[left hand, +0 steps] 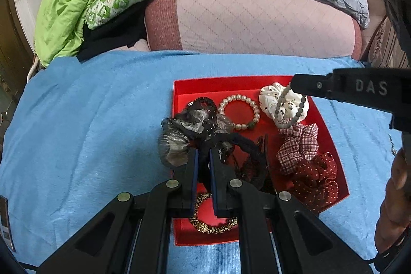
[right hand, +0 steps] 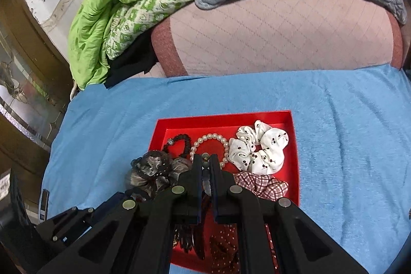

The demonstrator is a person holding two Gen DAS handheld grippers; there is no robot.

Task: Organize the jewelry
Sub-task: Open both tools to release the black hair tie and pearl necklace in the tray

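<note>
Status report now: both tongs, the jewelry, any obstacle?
Left tongs shut on black lace scrunchie. Right tongs shut on grey bead bracelet, above red tray. Tray crowded, nothing blocking.

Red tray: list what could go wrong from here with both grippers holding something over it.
1. The left gripper is shut on a black lace hair band that lies among a grey scrunchie and a dark hair clip; lifting may drag them over the red tray wall.
2. The right gripper pinches a grey bead bracelet by a few beads; it could slip.
3. The hanging bracelet may snag the white scrunchie.
</note>
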